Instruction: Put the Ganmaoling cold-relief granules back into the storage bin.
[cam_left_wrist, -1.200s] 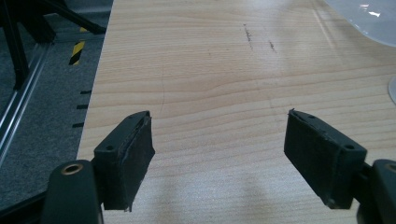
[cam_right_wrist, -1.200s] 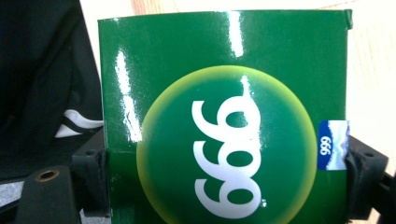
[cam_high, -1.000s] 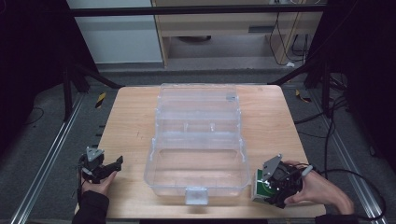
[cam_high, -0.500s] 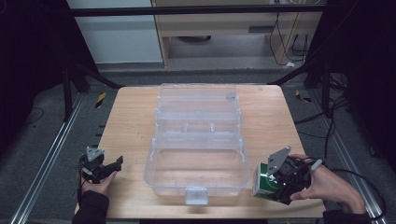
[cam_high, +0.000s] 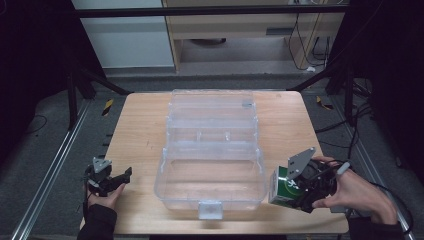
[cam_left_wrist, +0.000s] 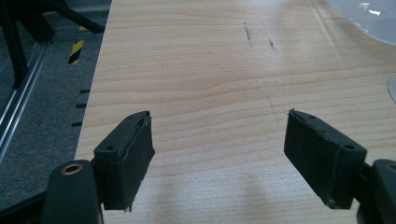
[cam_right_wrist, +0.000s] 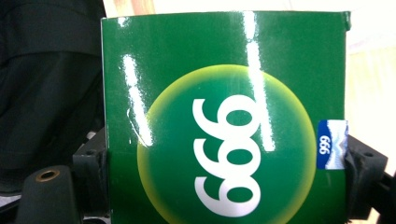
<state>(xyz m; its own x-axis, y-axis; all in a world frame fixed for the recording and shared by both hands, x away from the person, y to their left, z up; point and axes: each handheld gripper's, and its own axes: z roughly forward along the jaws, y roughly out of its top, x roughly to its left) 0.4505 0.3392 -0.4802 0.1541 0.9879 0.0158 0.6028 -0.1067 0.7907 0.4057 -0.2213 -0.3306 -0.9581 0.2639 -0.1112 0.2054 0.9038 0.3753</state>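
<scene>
A clear plastic box (cam_high: 212, 155) with its lid folded back stands open in the middle of the wooden table (cam_high: 145, 135). At the front right, my right gripper (cam_high: 286, 189) is shut on a green carton (cam_high: 283, 186) printed with white figures, lifted a little off the table beside the box's right wall. Up close, the green carton (cam_right_wrist: 224, 116) sits squarely between the two black pads. My left gripper (cam_high: 120, 177) rests at the front left of the table, open, and its pads (cam_left_wrist: 133, 149) stand wide apart over bare wood with nothing between them.
The box's latch tab (cam_high: 209, 209) faces the front edge of the table. Metal rails (cam_high: 50, 170) run along the floor on the left, and cables (cam_high: 350, 125) lie at the right. A cabinet (cam_high: 235, 30) stands behind the table.
My right gripper has risen with the green carton and tilted a little toward the box. The left gripper has stayed where it was.
</scene>
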